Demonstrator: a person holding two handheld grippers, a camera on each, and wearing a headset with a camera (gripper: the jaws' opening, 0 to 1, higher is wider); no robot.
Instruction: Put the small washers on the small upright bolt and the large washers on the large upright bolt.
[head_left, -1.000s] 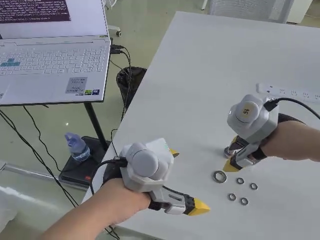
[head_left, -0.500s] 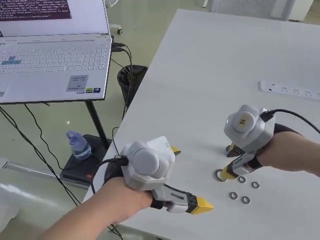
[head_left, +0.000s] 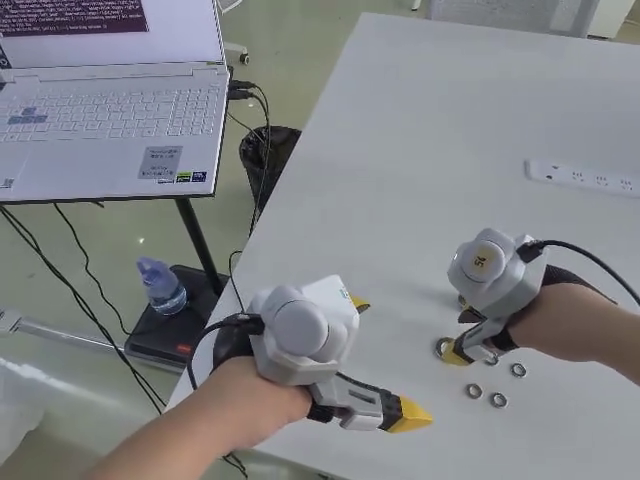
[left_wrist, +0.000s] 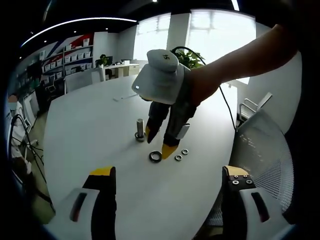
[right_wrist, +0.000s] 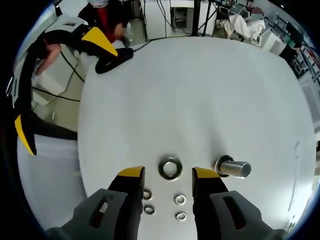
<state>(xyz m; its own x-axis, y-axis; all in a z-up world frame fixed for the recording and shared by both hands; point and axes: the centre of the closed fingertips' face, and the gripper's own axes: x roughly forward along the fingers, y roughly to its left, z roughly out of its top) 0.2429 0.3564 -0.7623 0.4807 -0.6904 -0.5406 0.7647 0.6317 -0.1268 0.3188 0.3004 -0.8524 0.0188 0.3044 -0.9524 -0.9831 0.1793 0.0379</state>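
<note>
Head view: the white tabletop (head_left: 420, 150) carries a large flat steel washer (head_left: 443, 347). The right gripper (head_left: 462, 340), white-bodied with yellow tips, is lowered right at this washer. 4 small steel washers (head_left: 497, 400) lie just beside it. The left gripper (head_left: 385, 362) is held near the table's front edge, well apart from the washers. An open white laptop (head_left: 110, 110) stands on a stand off to the left.

Left gripper view: the left gripper's (left_wrist: 167, 175) jaws are spread wide with nothing between them. Ahead, a large upright steel bolt (left_wrist: 140, 129) stands just beyond the large flat steel washer (left_wrist: 155, 156).

Right gripper view: the right gripper (right_wrist: 168, 173) is released, its jaws straddling the large flat steel washer (right_wrist: 170, 168) without pinching it. The large upright steel bolt (right_wrist: 232, 167) stands just to the right.
</note>
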